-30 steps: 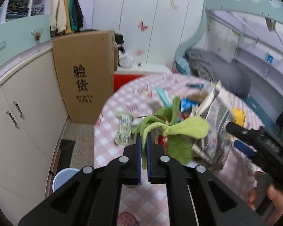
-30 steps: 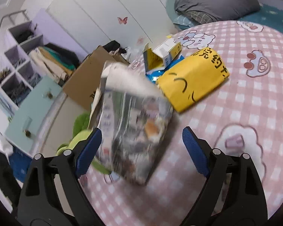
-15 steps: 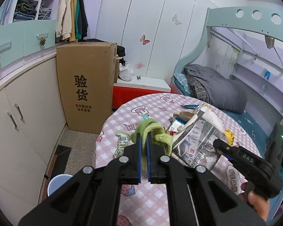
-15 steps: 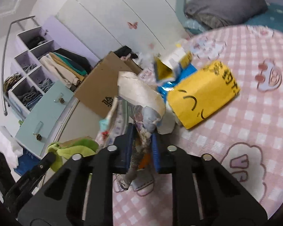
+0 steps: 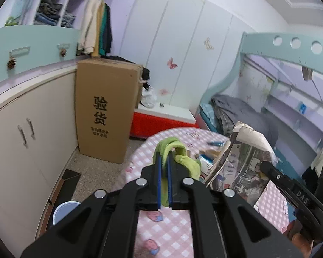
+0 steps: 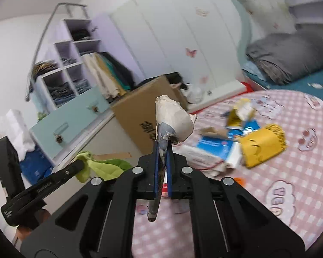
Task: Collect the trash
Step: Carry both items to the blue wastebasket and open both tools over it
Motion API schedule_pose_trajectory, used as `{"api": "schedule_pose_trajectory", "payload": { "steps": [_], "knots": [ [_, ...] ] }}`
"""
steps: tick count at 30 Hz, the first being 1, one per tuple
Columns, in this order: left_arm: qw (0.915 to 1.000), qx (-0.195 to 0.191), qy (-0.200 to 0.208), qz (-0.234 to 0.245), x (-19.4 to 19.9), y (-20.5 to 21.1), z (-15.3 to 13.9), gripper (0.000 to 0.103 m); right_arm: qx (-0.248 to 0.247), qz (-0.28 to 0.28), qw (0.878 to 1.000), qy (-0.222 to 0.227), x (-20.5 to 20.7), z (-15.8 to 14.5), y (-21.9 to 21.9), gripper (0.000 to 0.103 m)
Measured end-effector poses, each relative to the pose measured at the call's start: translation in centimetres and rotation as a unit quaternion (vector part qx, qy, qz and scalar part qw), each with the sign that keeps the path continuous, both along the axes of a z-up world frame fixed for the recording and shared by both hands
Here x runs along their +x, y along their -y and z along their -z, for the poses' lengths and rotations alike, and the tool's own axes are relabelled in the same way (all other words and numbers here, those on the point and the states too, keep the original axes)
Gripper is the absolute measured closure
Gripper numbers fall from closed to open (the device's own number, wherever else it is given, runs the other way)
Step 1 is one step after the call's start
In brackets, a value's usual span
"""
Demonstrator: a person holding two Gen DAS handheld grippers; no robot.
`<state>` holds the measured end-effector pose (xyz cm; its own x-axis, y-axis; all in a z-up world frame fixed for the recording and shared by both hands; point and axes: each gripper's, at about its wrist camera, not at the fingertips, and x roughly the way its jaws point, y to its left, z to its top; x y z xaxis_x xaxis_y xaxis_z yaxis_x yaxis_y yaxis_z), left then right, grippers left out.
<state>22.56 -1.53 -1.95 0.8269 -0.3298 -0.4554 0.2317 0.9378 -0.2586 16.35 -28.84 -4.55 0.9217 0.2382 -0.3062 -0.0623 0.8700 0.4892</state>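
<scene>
My left gripper (image 5: 164, 161) is shut on limp green vegetable leaves (image 5: 184, 158) and holds them above the left edge of the round pink checked table (image 5: 168, 232). My right gripper (image 6: 162, 148) is shut on a folded newspaper (image 6: 172, 118), lifted above the table; the newspaper also shows in the left wrist view (image 5: 245, 159). The leaves also show in the right wrist view (image 6: 101, 165). More trash lies on the table: a yellow packet (image 6: 262, 148), a blue and white box (image 6: 215, 146) and a torn yellow carton (image 6: 241, 111).
A tall cardboard box (image 5: 105, 116) stands on the floor left of the table by the cream cabinets (image 5: 25, 150). A pale blue bin (image 5: 62, 210) stands on the floor below my left gripper. A red chest (image 5: 161, 120) and a bunk bed (image 5: 269, 116) are behind.
My right gripper closed on the newspaper and lifted it off the table. My left gripper rose with the leaves, which have folded up around the fingers.
</scene>
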Motion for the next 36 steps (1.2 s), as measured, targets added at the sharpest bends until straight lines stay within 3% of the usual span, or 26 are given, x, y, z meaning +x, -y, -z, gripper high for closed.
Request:
{"api": "schedule_pose_trajectory", "payload": {
  "steps": [6, 11, 15, 20, 23, 24, 25, 26, 27, 36],
  "knots": [
    [0.9984, -0.007, 0.006, -0.056, -0.8, -6.1, 0.0, 0.099, -0.027, -0.077, 0.997, -0.003, 1.8, -0.4, -7.1, 0.097],
    [0.9918, 0.015, -0.022, -0.125, 0.0, -12.1, 2.6, 0.099, -0.048, -0.143, 0.988, -0.036, 5.0, 2.1, -14.2, 0.097],
    [0.9827, 0.010, -0.069, -0.172, 1.4, -17.4, 6.3, 0.099, -0.071, -0.186, 0.977, -0.073, 7.8, 5.3, -20.0, 0.097],
    [0.9647, 0.031, -0.114, -0.236, 3.0, -22.3, 10.6, 0.099, -0.095, -0.222, 0.964, -0.109, 10.8, 9.9, -26.4, 0.096],
    [0.9567, 0.034, -0.144, -0.251, 4.2, -24.5, 13.2, 0.099, -0.102, -0.228, 0.959, -0.130, 12.9, 13.5, -29.6, 0.088],
    [0.9545, 0.035, -0.152, -0.254, 4.6, -24.8, 13.8, 0.099, -0.119, -0.229, 0.956, -0.142, 13.6, 14.9, -30.7, 0.080],
    [0.9526, 0.037, -0.160, -0.256, 5.0, -25.4, 14.6, 0.099, -0.126, -0.235, 0.952, -0.153, 14.1, 15.9, -31.3, 0.062],
    [0.9503, 0.040, -0.170, -0.258, 5.3, -25.7, 15.4, 0.099, -0.132, -0.237, 0.948, -0.164, 14.4, 16.9, -31.7, 0.052],
    [0.9487, 0.042, -0.180, -0.257, 5.5, -26.0, 16.1, 0.099, -0.138, -0.235, 0.946, -0.173, 14.6, 17.6, -31.9, 0.049],
    [0.9471, 0.044, -0.205, -0.243, 6.4, -25.3, 19.0, 0.098, -0.134, -0.232, 0.945, -0.187, 14.2, 19.4, -30.7, 0.048]
  ]
}}
